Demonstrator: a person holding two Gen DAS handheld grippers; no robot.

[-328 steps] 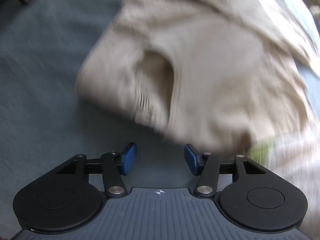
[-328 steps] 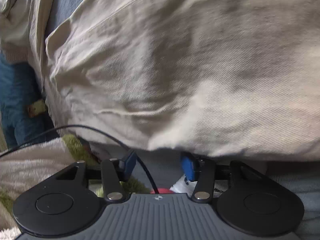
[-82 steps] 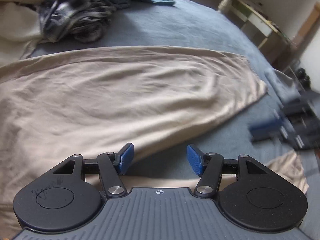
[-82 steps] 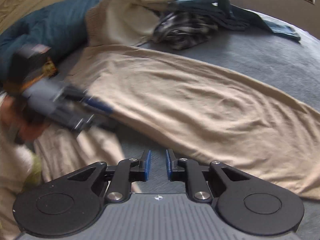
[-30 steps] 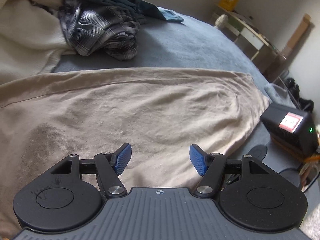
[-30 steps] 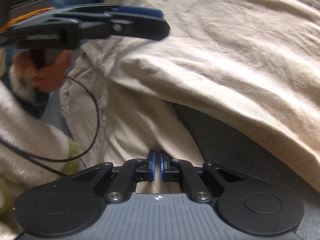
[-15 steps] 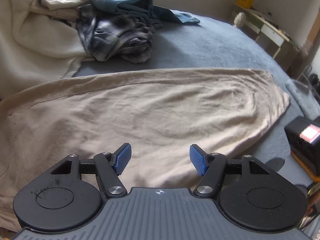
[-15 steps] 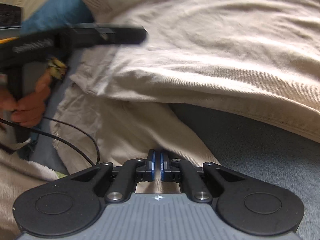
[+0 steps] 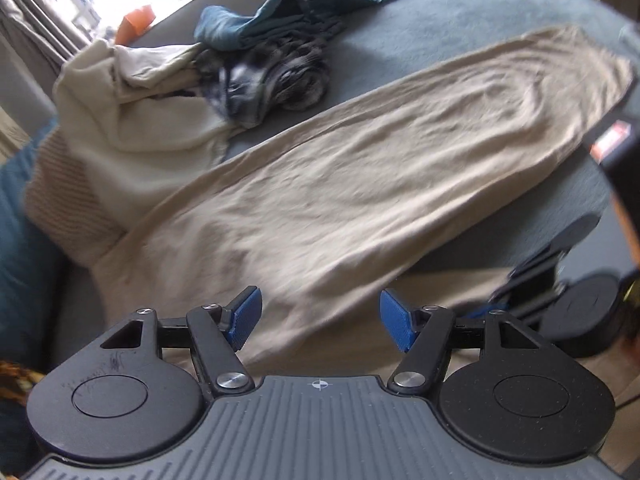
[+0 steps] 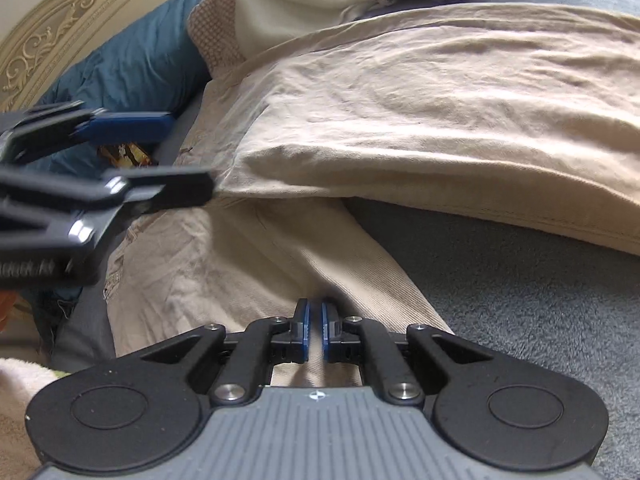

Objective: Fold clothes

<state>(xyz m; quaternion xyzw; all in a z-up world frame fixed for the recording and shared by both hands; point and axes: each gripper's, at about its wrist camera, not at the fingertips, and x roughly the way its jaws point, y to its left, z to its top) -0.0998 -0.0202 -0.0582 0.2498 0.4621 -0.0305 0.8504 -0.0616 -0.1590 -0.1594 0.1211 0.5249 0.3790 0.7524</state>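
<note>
Handling: beige trousers look soft and limp, light, non-slip; expect sagging when lifted.
Location: spread flat on the bed.
Grasp point: waistband or hem edge.
Left gripper: jaws apart, empty.
Right gripper: jaws closed on nearer trouser leg.

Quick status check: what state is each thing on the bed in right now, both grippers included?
Beige trousers: spread flat, one leg crossing over the other.
Clothes pile: crumpled, unfolded.
Left gripper: open, empty, above the trousers.
Right gripper: shut on the lower trouser leg.
</note>
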